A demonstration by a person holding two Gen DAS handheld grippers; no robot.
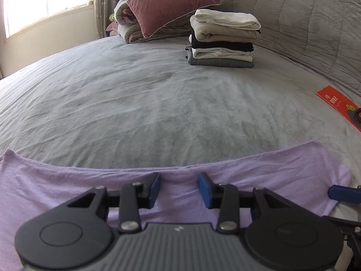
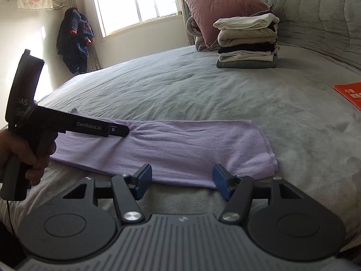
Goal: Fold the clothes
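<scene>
A lilac garment (image 1: 90,185) lies folded into a long flat strip (image 2: 180,144) on the grey bed sheet (image 1: 158,103). My left gripper (image 1: 179,188) hovers open over the strip's middle, blue pads (image 1: 155,187) apart with only cloth beneath them. In the right wrist view a hand (image 2: 24,155) holds the left gripper (image 2: 123,131), whose tip rests low over the strip's left part. My right gripper (image 2: 182,179) stands open at the strip's near edge, toward its right end, and grips nothing. One of its blue fingers (image 1: 340,193) shows at the right edge of the left wrist view.
A stack of folded clothes (image 1: 222,38) (image 2: 247,43) sits at the far side of the bed beside a pink pillow (image 1: 162,2) and a rolled quilt. A red booklet (image 1: 336,106) (image 2: 349,94) lies at the right. A dark jacket (image 2: 74,38) hangs near the window.
</scene>
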